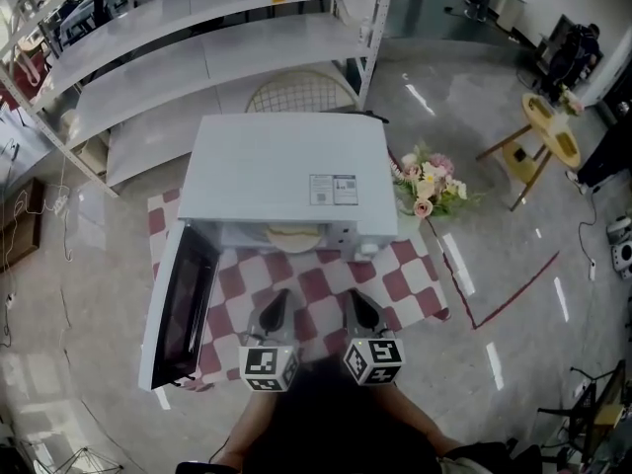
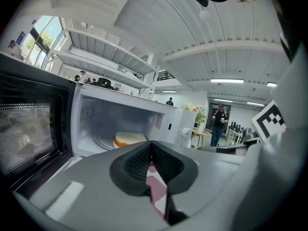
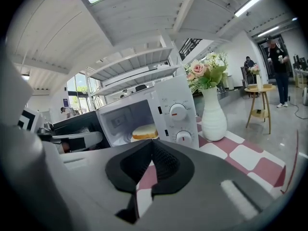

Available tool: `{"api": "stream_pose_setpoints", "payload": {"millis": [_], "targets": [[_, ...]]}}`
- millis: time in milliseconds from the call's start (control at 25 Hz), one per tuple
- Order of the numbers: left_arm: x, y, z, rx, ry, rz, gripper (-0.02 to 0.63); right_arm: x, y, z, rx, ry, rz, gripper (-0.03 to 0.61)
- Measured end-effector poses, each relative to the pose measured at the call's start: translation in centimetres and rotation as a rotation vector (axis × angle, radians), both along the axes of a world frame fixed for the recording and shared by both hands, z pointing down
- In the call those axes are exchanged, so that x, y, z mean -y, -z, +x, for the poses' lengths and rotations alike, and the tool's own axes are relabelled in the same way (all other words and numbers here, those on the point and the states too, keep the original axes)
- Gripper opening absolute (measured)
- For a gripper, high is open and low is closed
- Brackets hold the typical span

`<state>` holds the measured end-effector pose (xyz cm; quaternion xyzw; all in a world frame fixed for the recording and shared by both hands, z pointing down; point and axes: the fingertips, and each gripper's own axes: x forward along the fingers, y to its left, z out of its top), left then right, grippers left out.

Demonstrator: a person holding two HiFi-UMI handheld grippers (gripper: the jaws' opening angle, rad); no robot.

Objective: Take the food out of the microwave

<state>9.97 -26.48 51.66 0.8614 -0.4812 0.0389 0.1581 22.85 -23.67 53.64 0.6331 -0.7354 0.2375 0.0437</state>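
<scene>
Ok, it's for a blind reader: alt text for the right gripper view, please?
The right gripper, jaws shut and empty, points at an open white microwave with a bun inside. A white flower vase stands beside it on checked cloth.

White microwave (image 1: 286,176); red-and-white checked cloth (image 1: 318,289); pale yellow food (image 3: 144,131); white vase (image 3: 213,117); pink-cream flowers (image 3: 202,71).

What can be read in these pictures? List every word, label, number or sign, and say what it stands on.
No text can be read.
Sticker on top of the microwave: print too small to read.
Dials on the microwave front: marks around them too small to read.
Left marker cube and right marker cube: black-and-white square patterns, no letters.
</scene>
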Motion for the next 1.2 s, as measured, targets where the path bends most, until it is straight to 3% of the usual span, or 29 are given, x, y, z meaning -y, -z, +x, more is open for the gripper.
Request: {"api": "stream_pose_setpoints", "payload": {"millis": [720, 960, 1200], "targets": [[0.2, -2.7, 0.7, -0.008, 0.195, -0.040, 0.009, 3.1, -1.7, 1.5, 0.006, 0.175, 0.004, 0.000], [1.2, -3.3, 0.5, -0.123, 0.232, -0.088, 0.009, 3.9, -1.9, 1.2, -0.024, 0.220, 0.023, 0.000], [2.4, -5.5, 0.4, -0.269, 0.252, -0.187, 0.009, 4.0, -2.4, 0.4, -0.058, 0.274, 0.034, 0.000]]}}
